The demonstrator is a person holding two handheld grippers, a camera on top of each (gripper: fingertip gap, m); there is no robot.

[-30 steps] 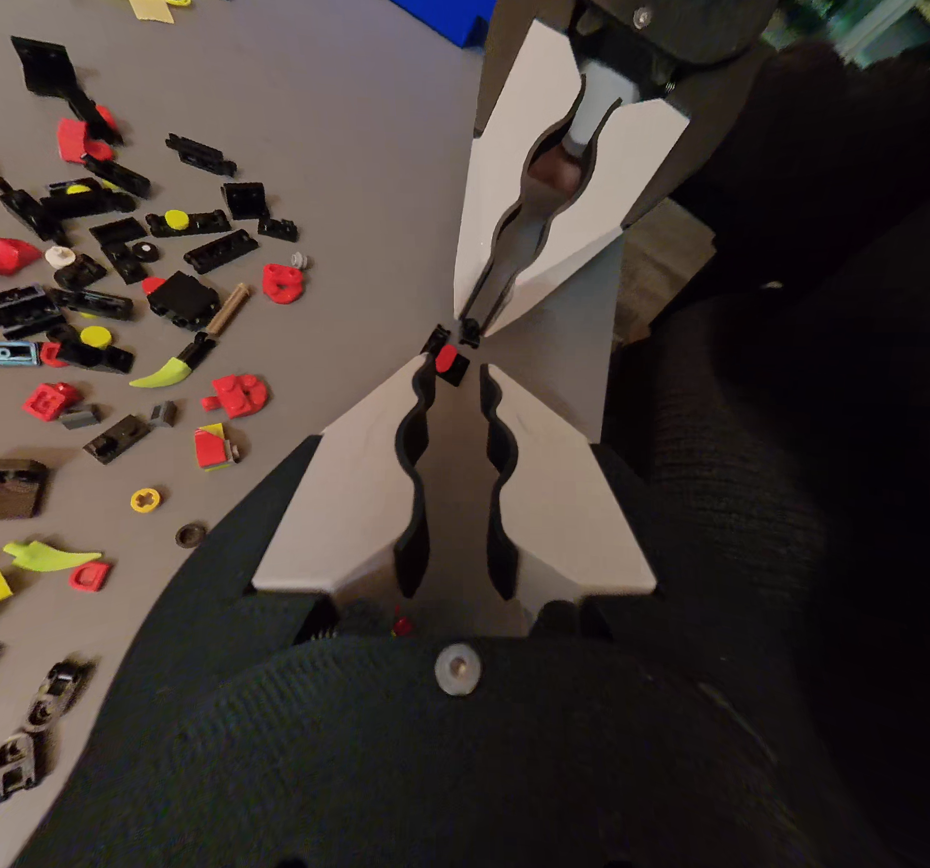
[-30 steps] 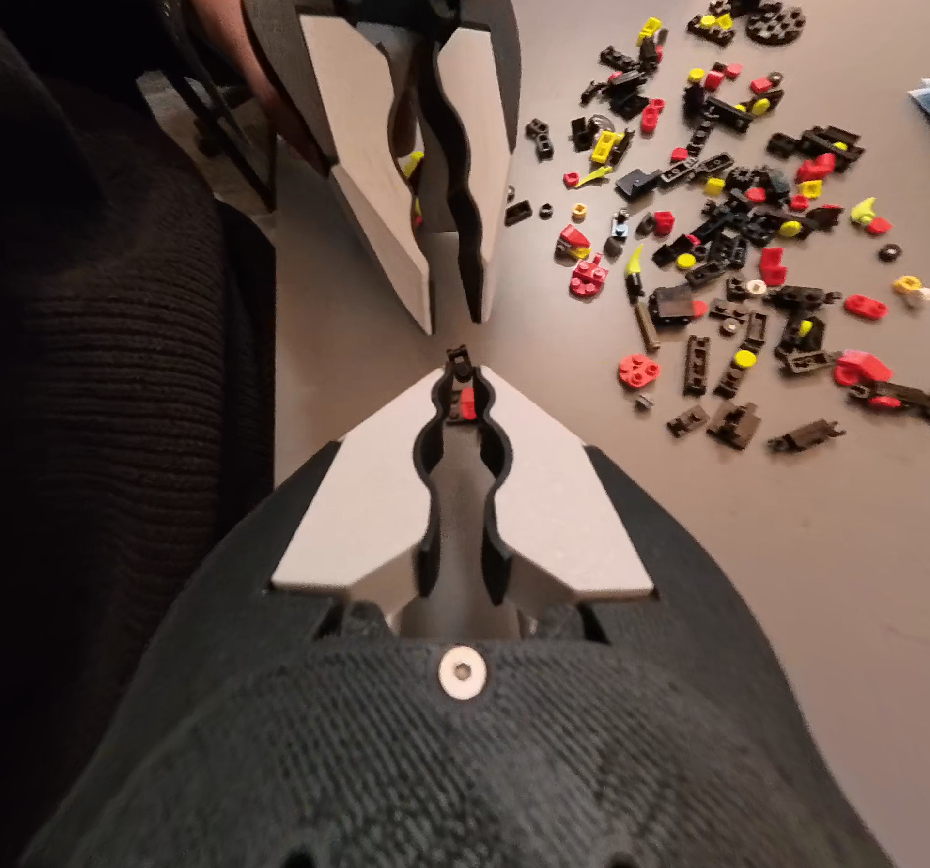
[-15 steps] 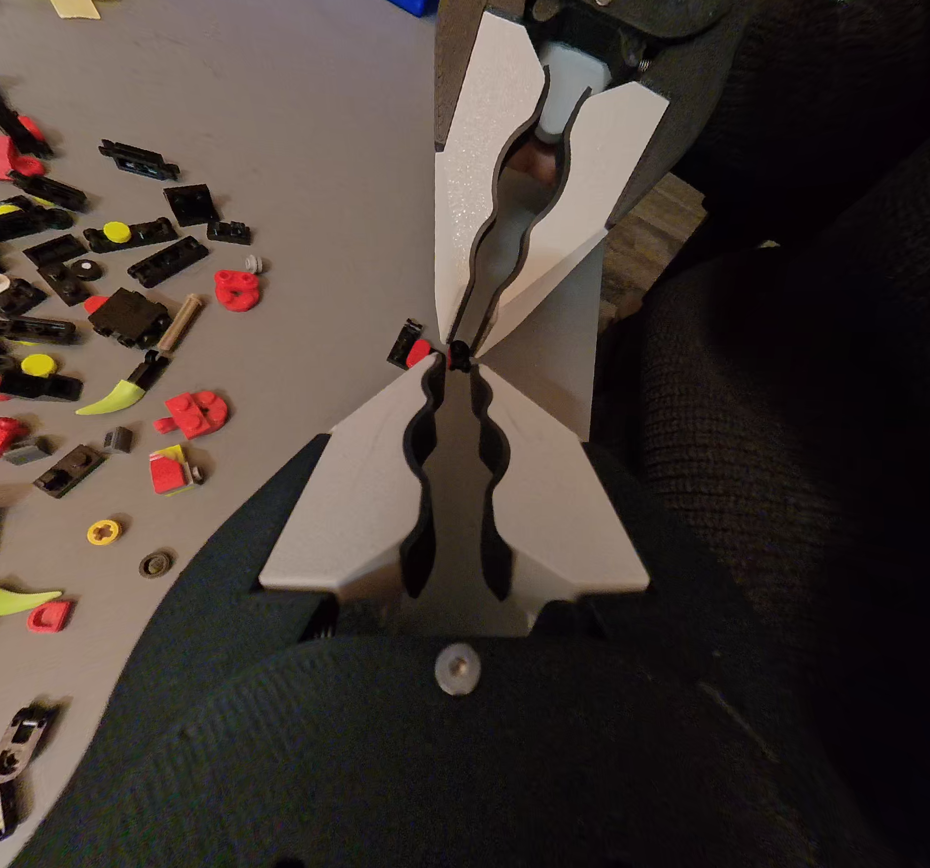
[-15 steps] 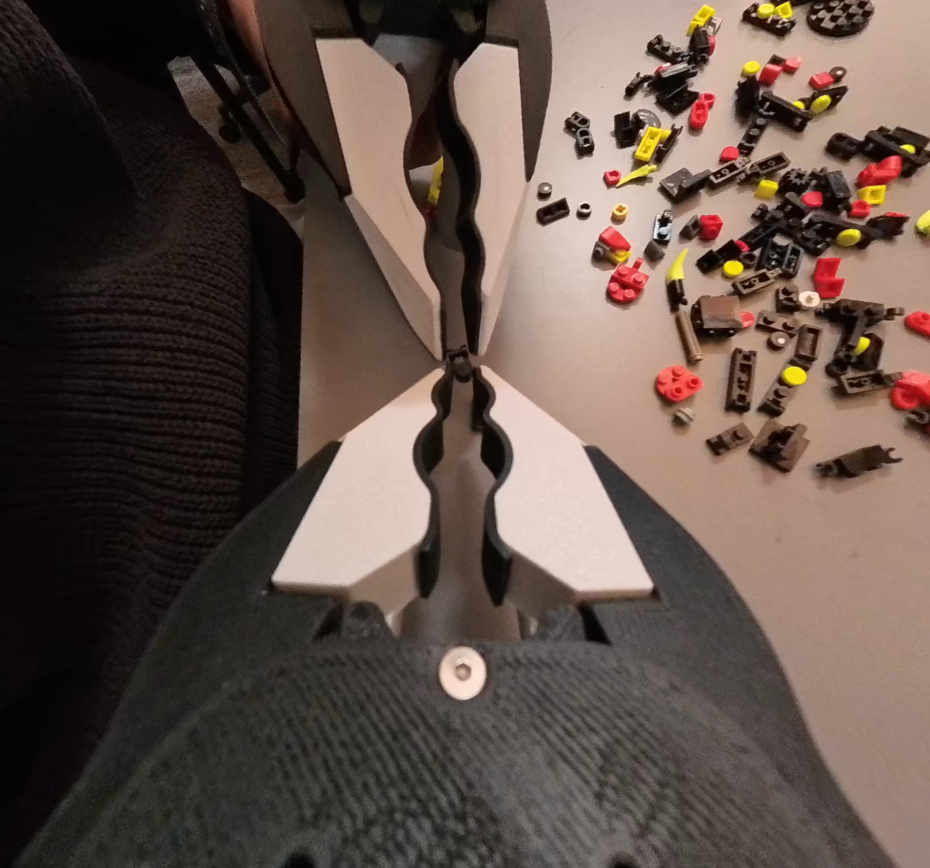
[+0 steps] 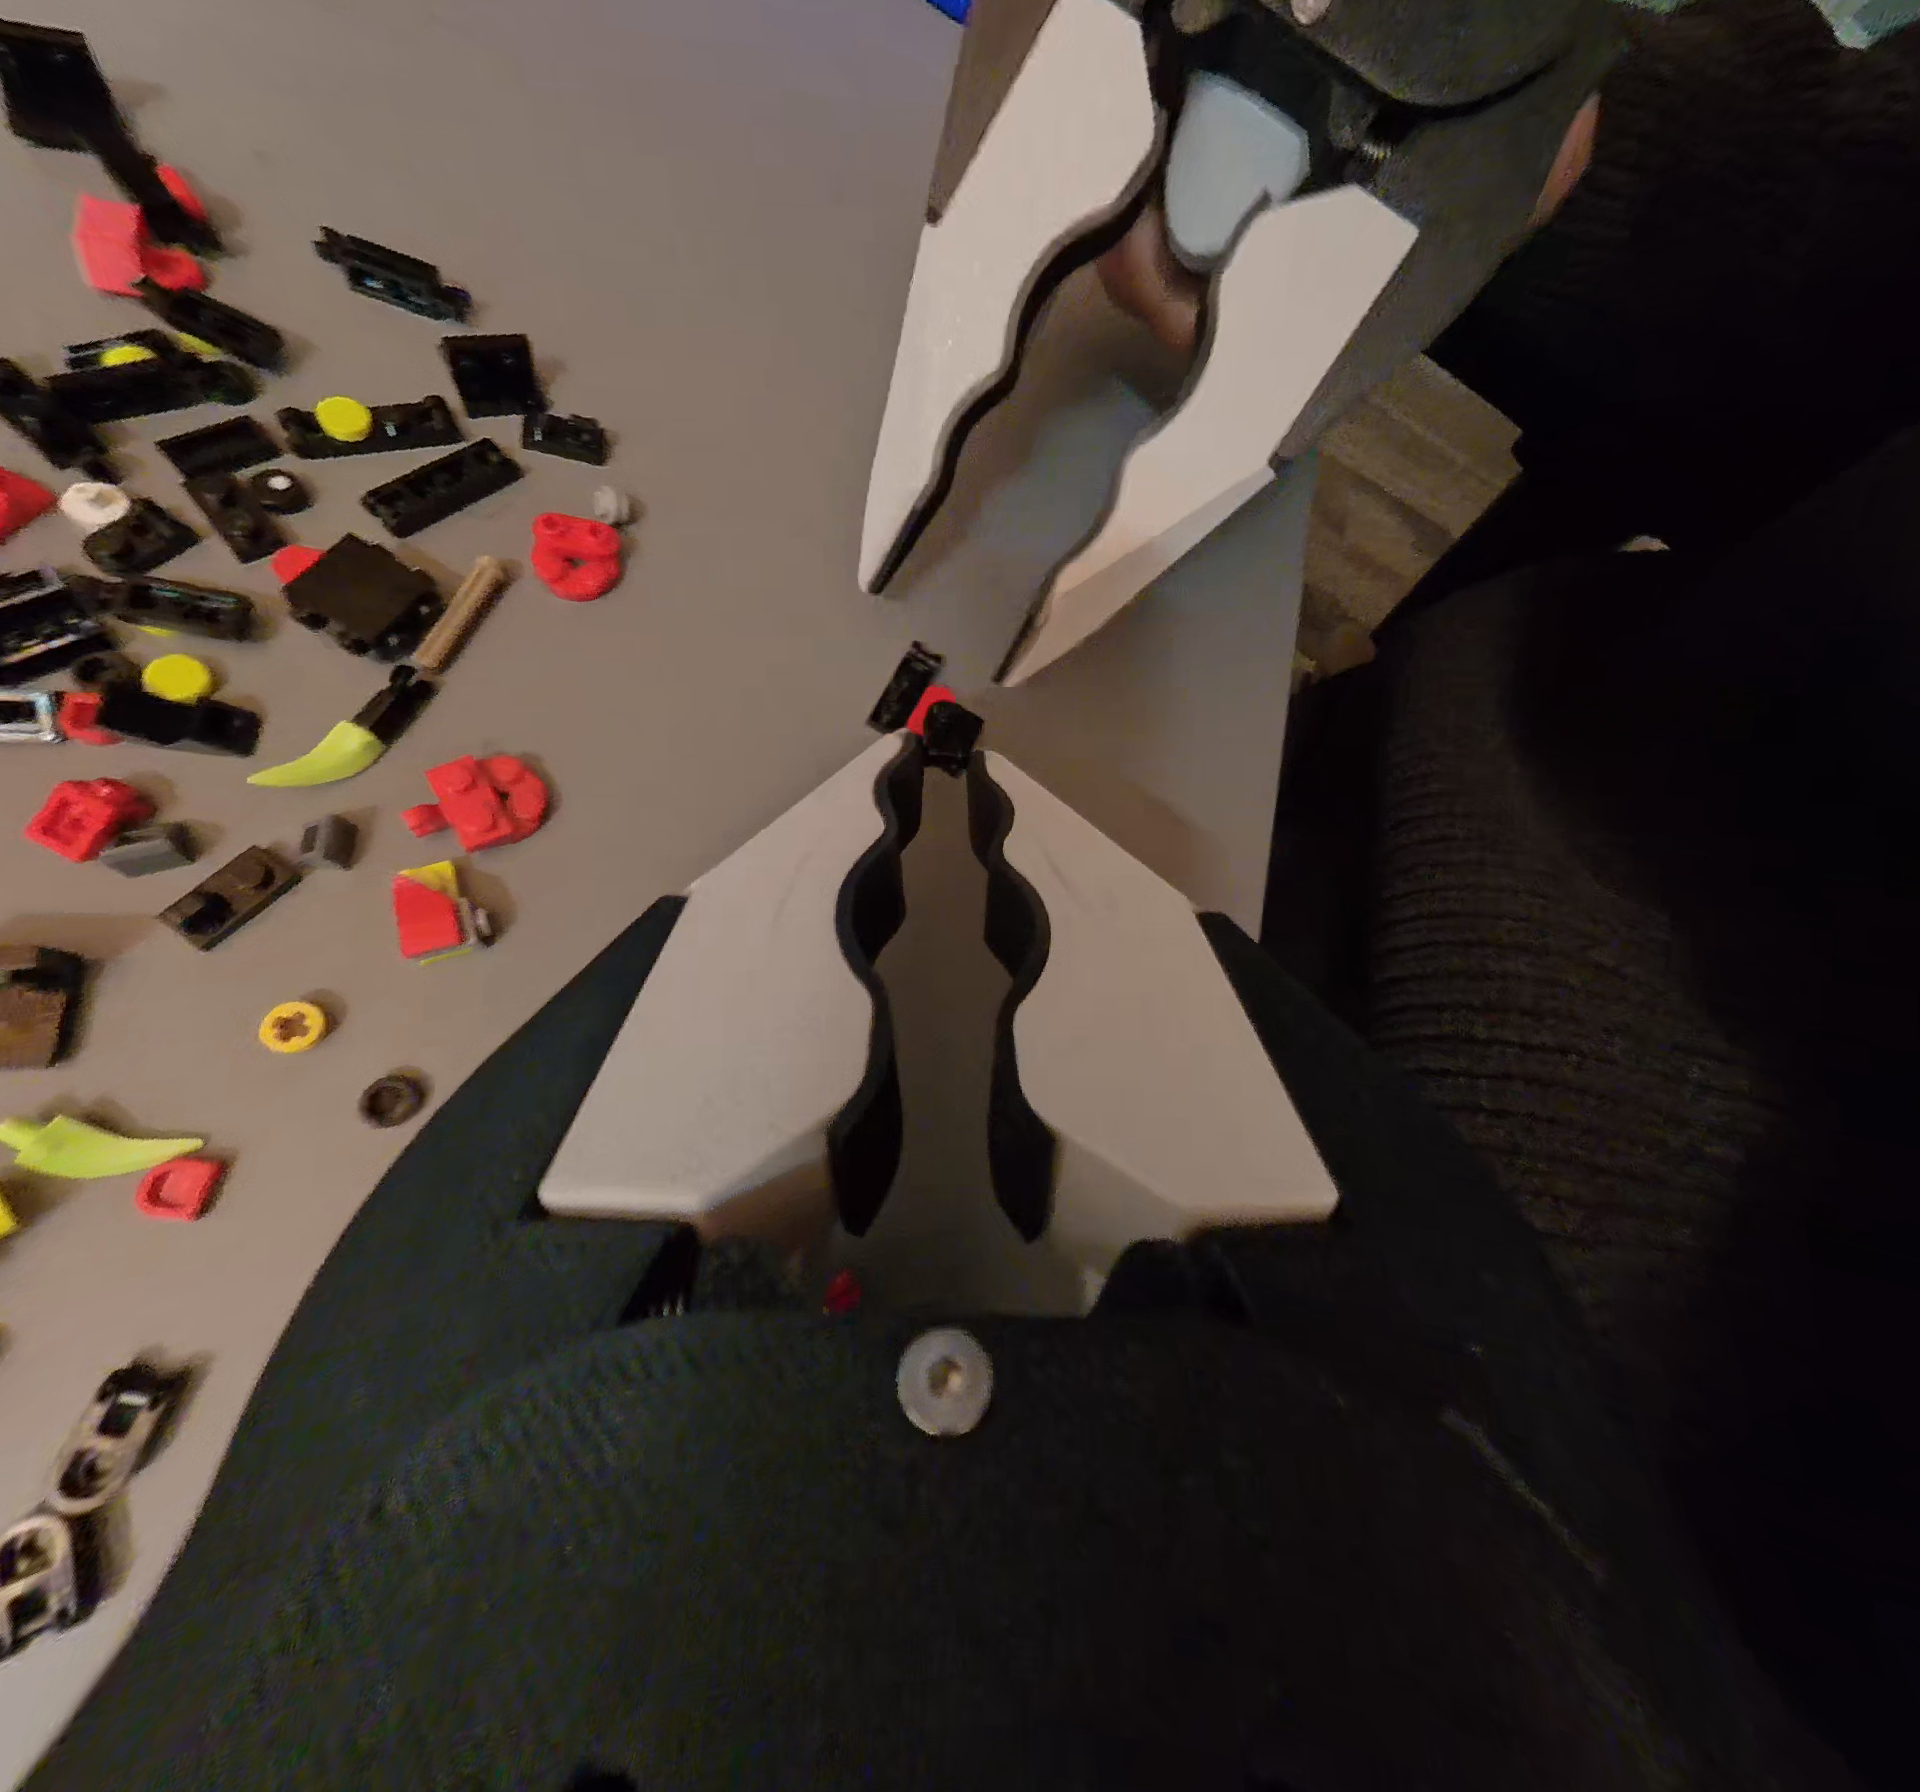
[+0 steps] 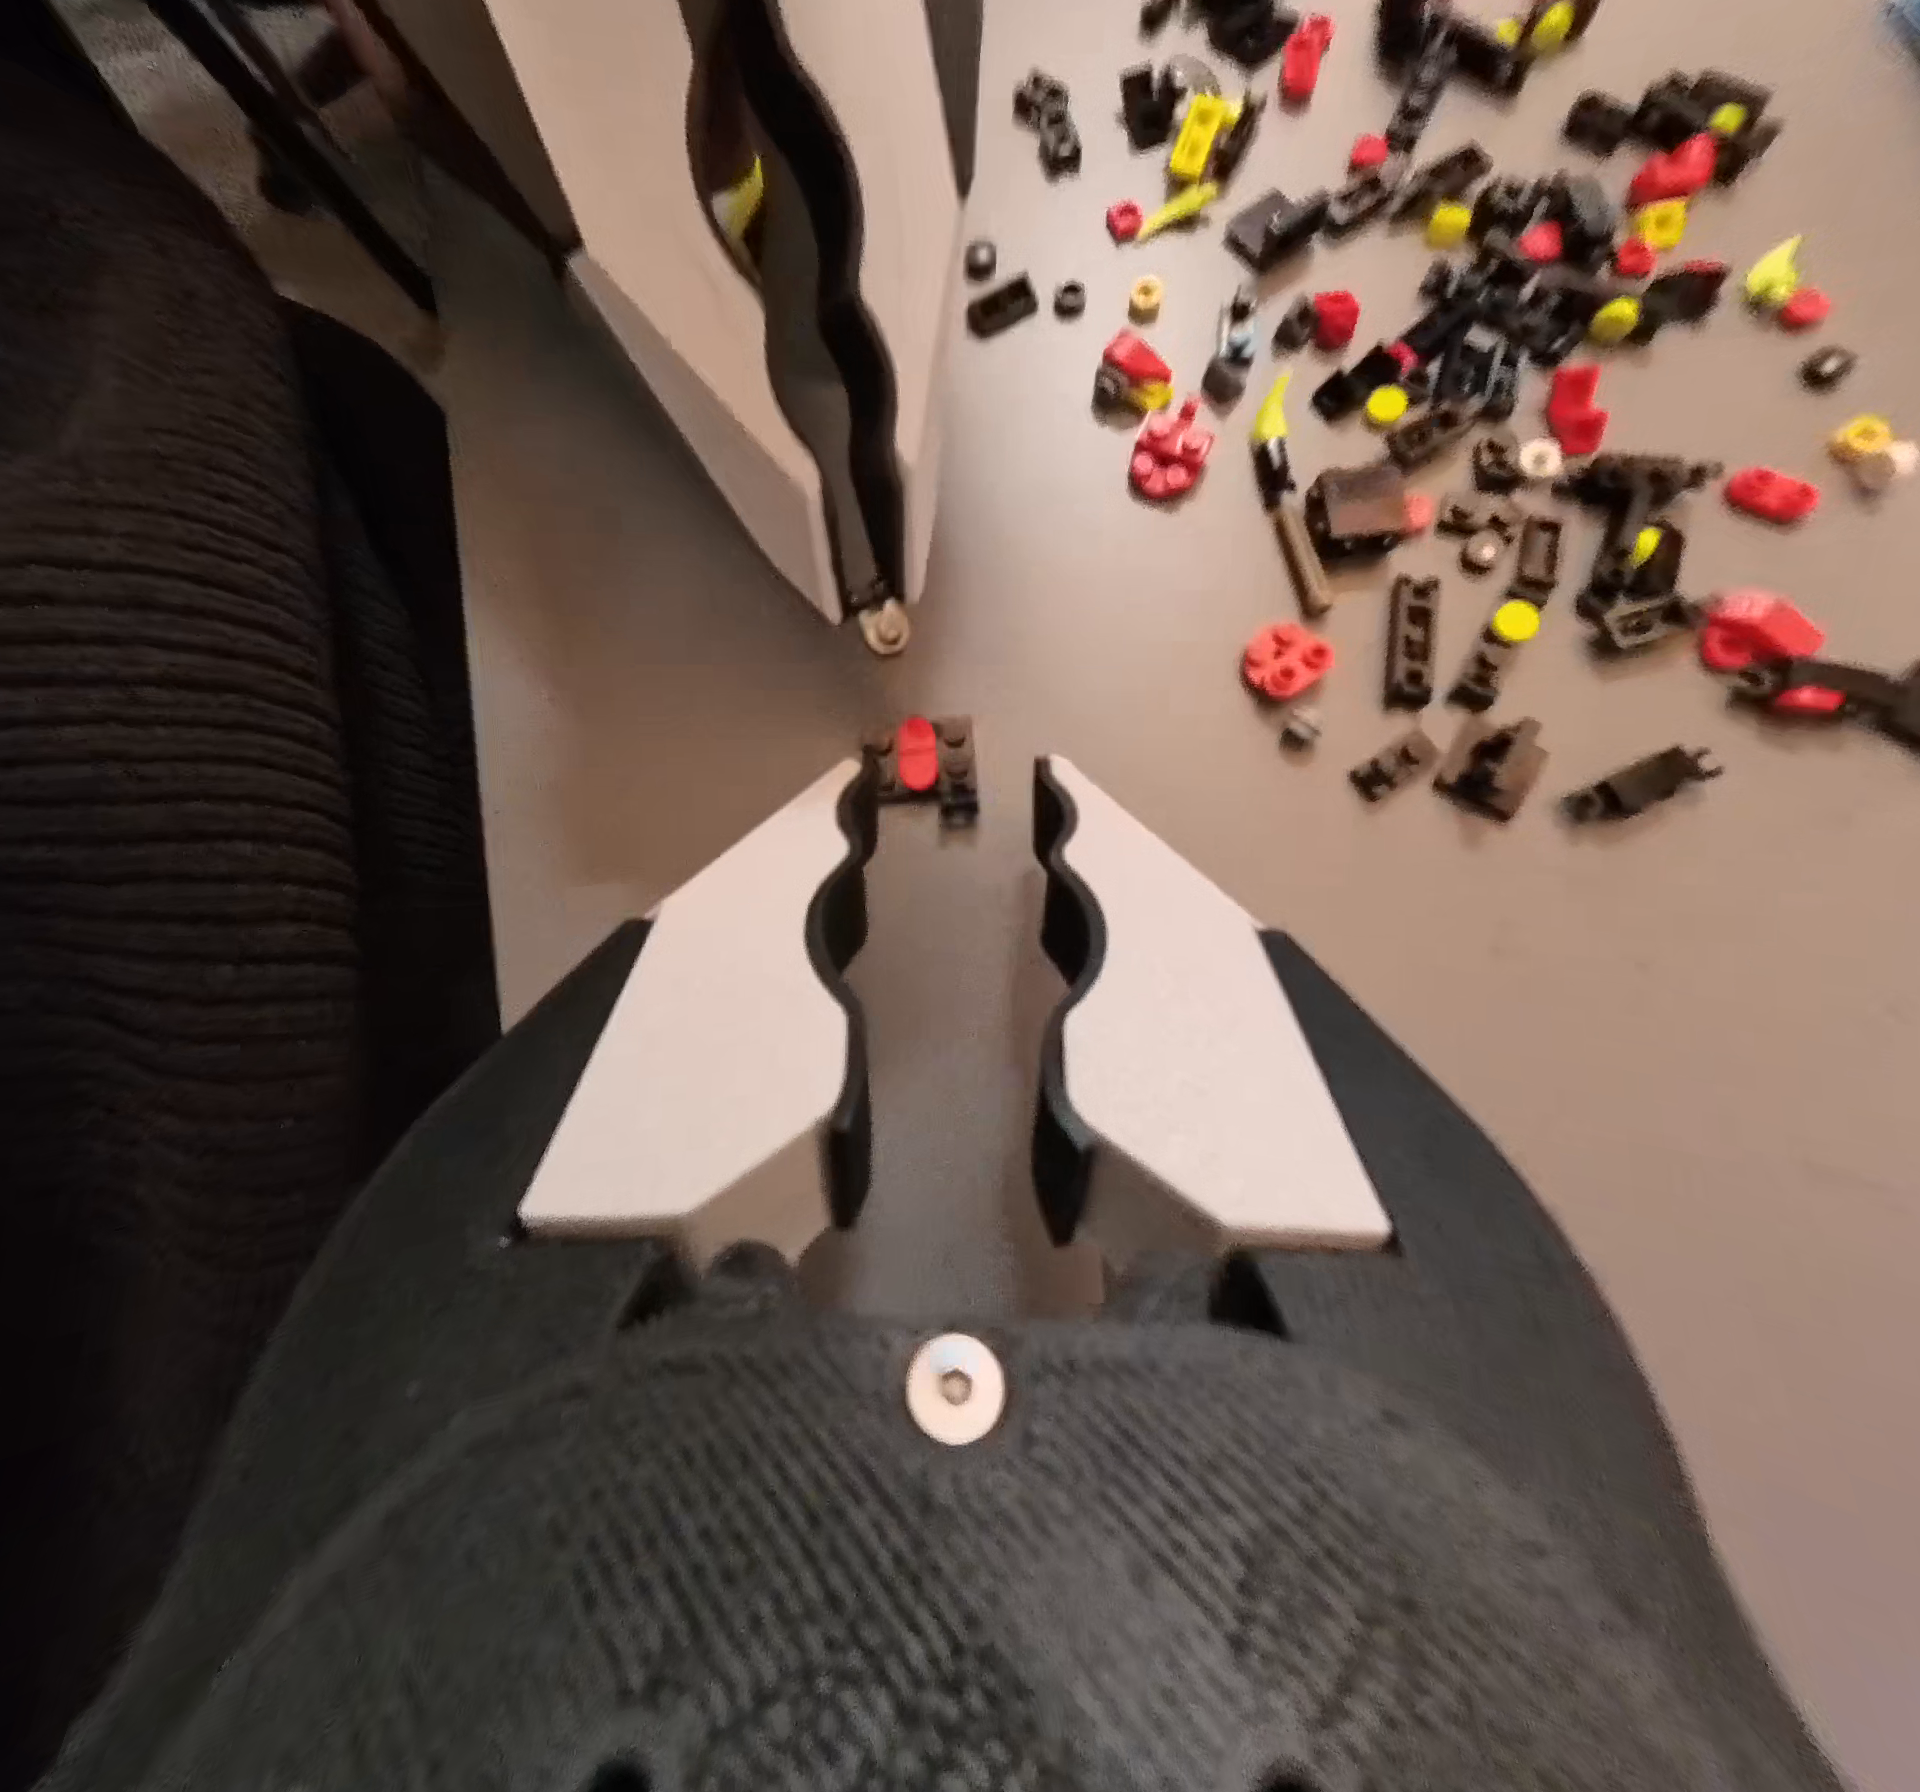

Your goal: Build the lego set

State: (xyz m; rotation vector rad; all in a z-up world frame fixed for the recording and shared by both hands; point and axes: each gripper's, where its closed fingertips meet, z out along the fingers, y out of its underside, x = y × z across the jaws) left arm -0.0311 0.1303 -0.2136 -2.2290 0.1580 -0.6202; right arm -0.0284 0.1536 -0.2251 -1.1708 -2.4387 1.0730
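Pinching a small black piece (image 5: 951, 734) between its tips, the left gripper (image 5: 940, 755) has its wavy, black-lined fingers nearly together; the piece is blocky, matte, knobbed plastic, and from the right wrist view its underside looks like a pale round ring. Just beyond those tips a black studded plate with a smooth red oval tile (image 6: 914, 768) lies flat on the grey matte table (image 5: 644, 184).

The right gripper (image 6: 951, 786) is spread wide, its white wedge-shaped fingers with scalloped black inner edges standing apart. The studded plate sits just off its left fingertip; whether they touch I cannot tell.

Off to the left gripper's left, and to the right gripper's right, a loose scatter of black, red and yellow bricks (image 6: 1475, 340) covers the table: flat plates, round studs, lime curved claws (image 5: 312, 766).
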